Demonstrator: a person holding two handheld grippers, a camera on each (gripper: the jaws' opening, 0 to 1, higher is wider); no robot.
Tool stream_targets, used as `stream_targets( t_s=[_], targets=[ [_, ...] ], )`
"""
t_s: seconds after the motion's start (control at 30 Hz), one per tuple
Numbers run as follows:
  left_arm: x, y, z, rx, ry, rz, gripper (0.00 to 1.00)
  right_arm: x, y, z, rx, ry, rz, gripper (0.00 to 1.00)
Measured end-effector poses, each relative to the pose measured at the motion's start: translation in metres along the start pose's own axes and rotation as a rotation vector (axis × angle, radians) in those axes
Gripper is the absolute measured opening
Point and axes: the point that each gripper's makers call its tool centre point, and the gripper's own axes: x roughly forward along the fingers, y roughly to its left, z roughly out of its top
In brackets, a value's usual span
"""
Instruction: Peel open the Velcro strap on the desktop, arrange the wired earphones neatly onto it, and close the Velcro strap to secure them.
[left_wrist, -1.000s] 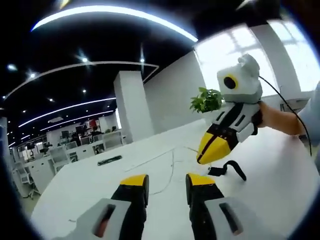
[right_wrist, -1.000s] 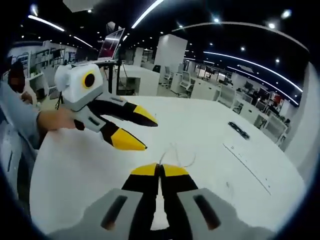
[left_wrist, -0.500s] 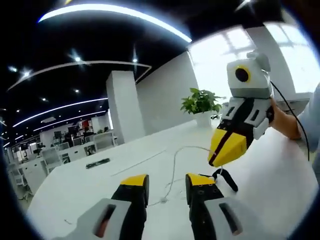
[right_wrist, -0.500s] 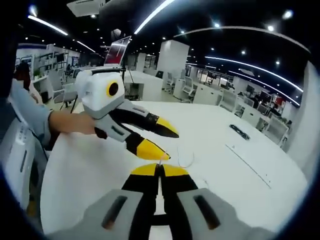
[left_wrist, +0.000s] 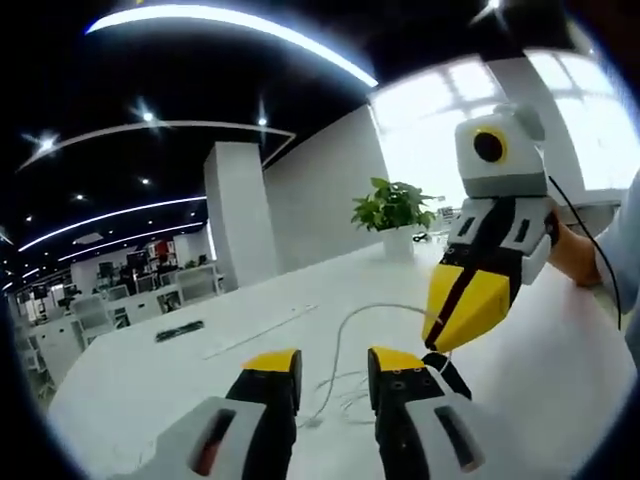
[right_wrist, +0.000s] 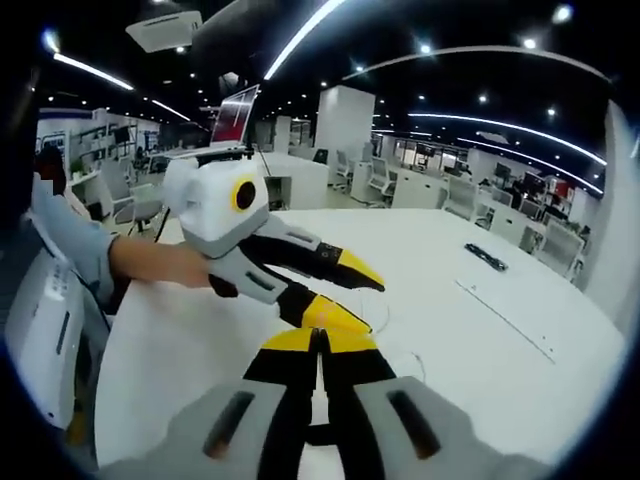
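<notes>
Earphones (left_wrist: 340, 385) trail across the tabletop (left_wrist: 180, 375) while the right tool (right_wrist: 320, 345), jaws pressed together, apparently lifts the black strap (left_wrist: 447, 368) clear, and the left tool (left_wrist: 333, 362) waits spread apart nearby.

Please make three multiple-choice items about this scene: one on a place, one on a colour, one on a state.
1. Where is the strap?
A. at the right tool's tip
B. beside the plant
C. on the floor

2. What colour is the cable on the desk?
A. red
B. white
C. black

3. How do the left tool's jaws stand?
A. shut on the cable
B. shut on nothing
C. open

Answers:
1 A: in the left gripper view the strap hangs just under the tip of the right tool.
2 B: the cable runs white over the desk.
3 C: a clear gap, holding nothing, shows between the yellow tips of the left tool.
</notes>
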Motion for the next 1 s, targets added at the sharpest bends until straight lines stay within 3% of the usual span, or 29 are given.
stream_targets(
  t_s=[0.77, 0.83, 1.0],
  targets=[
    [-0.002, -0.004, 0.005, -0.02, -0.026, -0.017, 0.21, -0.003, 0.008, 0.003, 0.044, -0.024, 0.033, 0.04],
    [0.01, -0.009, 0.001, -0.023, -0.029, -0.019, 0.2, -0.003, 0.008, 0.003, 0.047, -0.026, 0.035, 0.04],
    [0.01, -0.01, 0.005, -0.028, -0.039, -0.023, 0.19, -0.003, 0.009, 0.005, 0.052, -0.031, 0.039, 0.04]
  ],
)
